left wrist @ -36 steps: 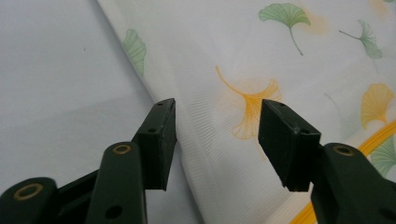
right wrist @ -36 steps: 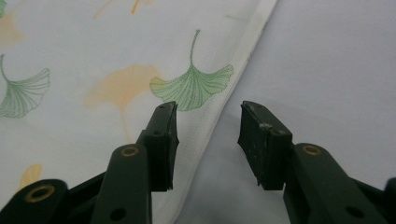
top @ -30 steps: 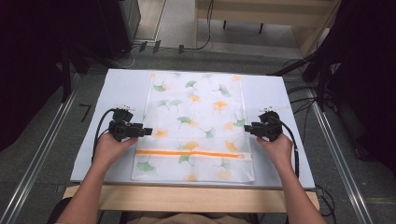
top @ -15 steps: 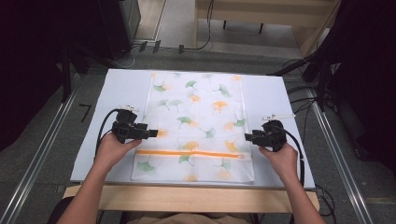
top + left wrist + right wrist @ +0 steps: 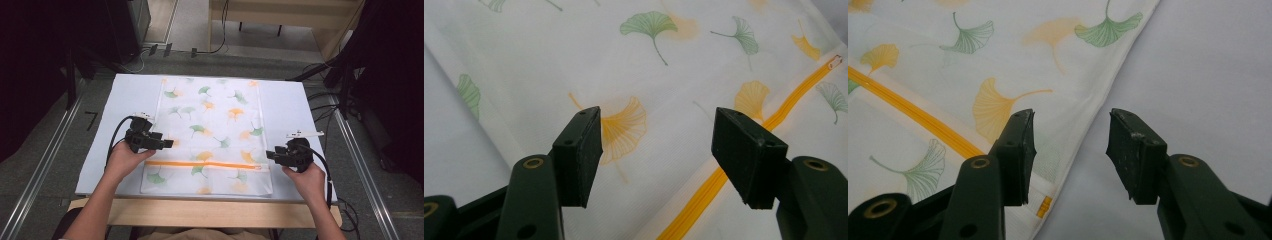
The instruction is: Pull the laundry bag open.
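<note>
1. While both hands rest at the near end of the table (image 5: 125,95), the laundry bag (image 5: 212,125) lies flat at its middle, the orange zipper (image 5: 205,164) running nine to three o'clock.
2. Left gripper (image 5: 170,143), at nine o'clock on the bag, is released; its jaws have just been opening, nothing between them.
3. Right gripper (image 5: 269,155), at four o'clock, stands apart too, straddling the bag's edge without pinching it.
4. Judged step: regrasping; next, each should clamp an edge.
5. Since earlier, the right hand has slid nearer.

surface: table (image 5: 120,95) | on it: leaf-print zip bag (image 5: 215,125), lying flat
</note>
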